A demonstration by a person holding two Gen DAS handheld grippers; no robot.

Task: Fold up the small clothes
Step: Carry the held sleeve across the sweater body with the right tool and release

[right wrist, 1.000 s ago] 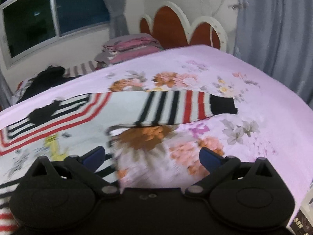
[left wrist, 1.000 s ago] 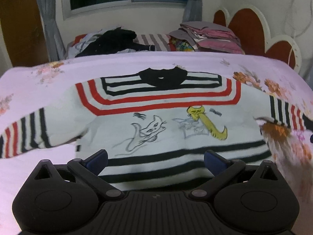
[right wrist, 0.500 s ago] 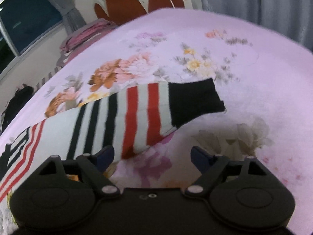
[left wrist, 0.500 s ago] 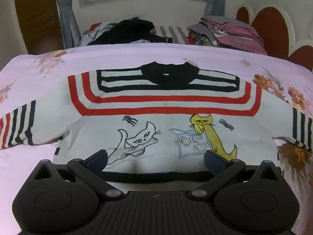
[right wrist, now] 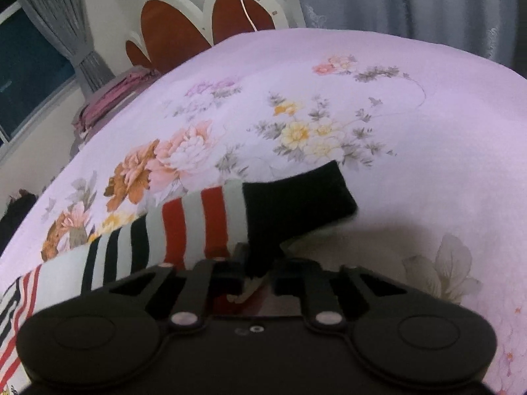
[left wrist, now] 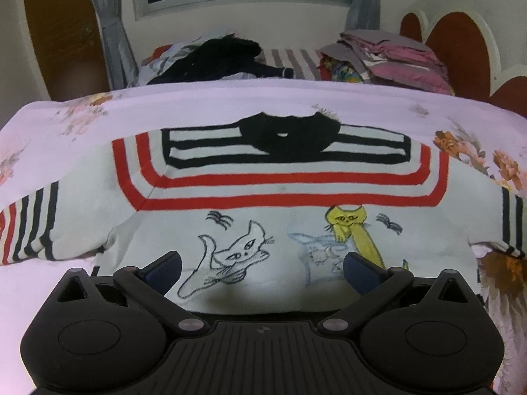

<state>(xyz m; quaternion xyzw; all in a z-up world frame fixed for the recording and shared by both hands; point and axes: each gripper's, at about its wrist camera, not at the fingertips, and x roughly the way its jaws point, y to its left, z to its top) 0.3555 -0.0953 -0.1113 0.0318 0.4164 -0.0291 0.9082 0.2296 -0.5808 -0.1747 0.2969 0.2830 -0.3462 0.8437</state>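
Right gripper [right wrist: 253,263] pressed together, pinching the black cuff [right wrist: 296,197] of the striped sleeve, lower edge. Left gripper [left wrist: 262,268] spread wide, holding nothing, above the sweater [left wrist: 280,220] hem near the cat drawings. Sweater lies flat, front up, on pink floral bedsheet [right wrist: 411,115]. Folded clothes pile [left wrist: 392,54] behind.

One sweater [left wrist: 280,217], two cats drawn on it, two tongs, two heaps of clothes.
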